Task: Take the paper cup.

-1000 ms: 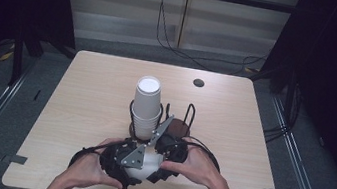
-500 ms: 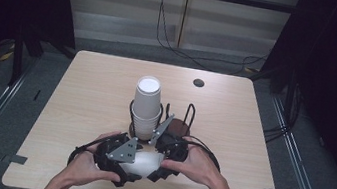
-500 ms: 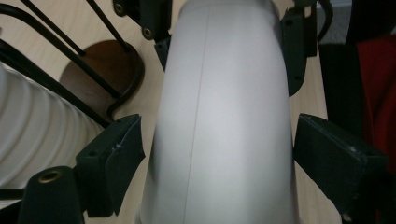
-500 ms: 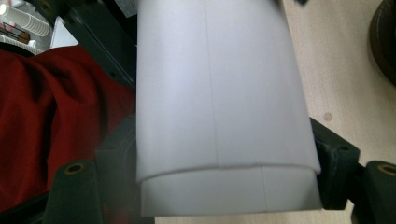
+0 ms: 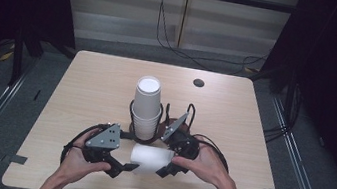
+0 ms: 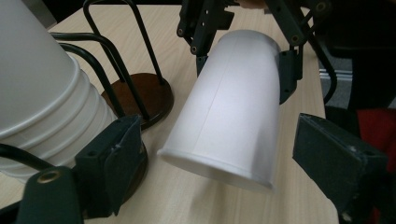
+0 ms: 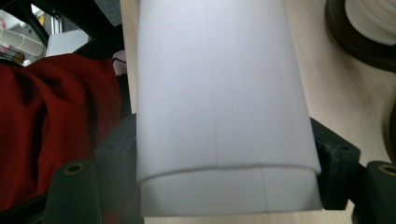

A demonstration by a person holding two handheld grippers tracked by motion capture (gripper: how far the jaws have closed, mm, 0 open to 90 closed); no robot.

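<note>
Paper cup — plain white, unprinted.

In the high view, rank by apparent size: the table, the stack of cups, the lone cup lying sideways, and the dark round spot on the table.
1. table
2. stack of cups
3. lone cup, part-hidden by the grippers, so its margin below the stack is unsure
4. dark round spot

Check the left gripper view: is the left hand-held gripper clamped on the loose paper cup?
No: the left hand-held gripper has its jaws apart from the paper cup, which the right hand-held gripper clamps.
</note>
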